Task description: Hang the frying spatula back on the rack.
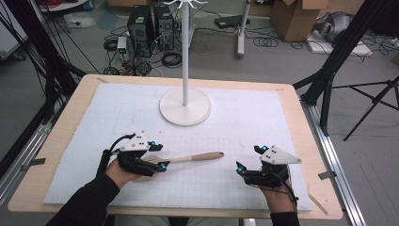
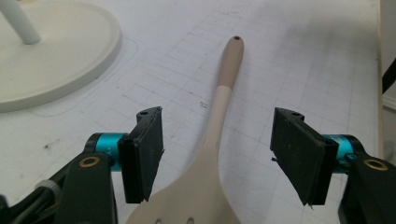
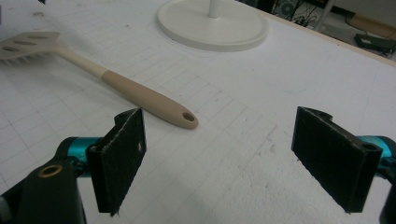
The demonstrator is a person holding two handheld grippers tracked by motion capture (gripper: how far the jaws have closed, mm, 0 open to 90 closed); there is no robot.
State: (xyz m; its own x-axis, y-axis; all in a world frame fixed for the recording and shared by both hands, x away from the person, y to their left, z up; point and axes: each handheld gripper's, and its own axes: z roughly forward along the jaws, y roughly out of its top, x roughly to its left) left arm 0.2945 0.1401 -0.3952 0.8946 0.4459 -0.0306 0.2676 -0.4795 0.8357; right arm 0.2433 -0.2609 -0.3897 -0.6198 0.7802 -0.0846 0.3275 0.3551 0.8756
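A beige slotted spatula (image 1: 197,157) lies flat on the white gridded mat (image 1: 263,117), handle pointing right. My left gripper (image 1: 160,156) stands over its blade end. In the left gripper view the spatula's neck (image 2: 219,107) runs between the two black pads (image 2: 145,154) of my left gripper (image 2: 217,158), with a gap on each side, so the jaws are open around it. My right gripper (image 1: 248,158) rests near the front right of the mat. In its own view my right gripper (image 3: 224,158) is open on bare mat, with the spatula handle tip (image 3: 182,116) just ahead to the left.
A white stand with a round base (image 1: 185,106) and a thin upright pole (image 1: 185,52) rises from the mat's far middle. The mat covers a wooden table (image 1: 70,117). Black frame legs, cables and boxes stand on the floor beyond.
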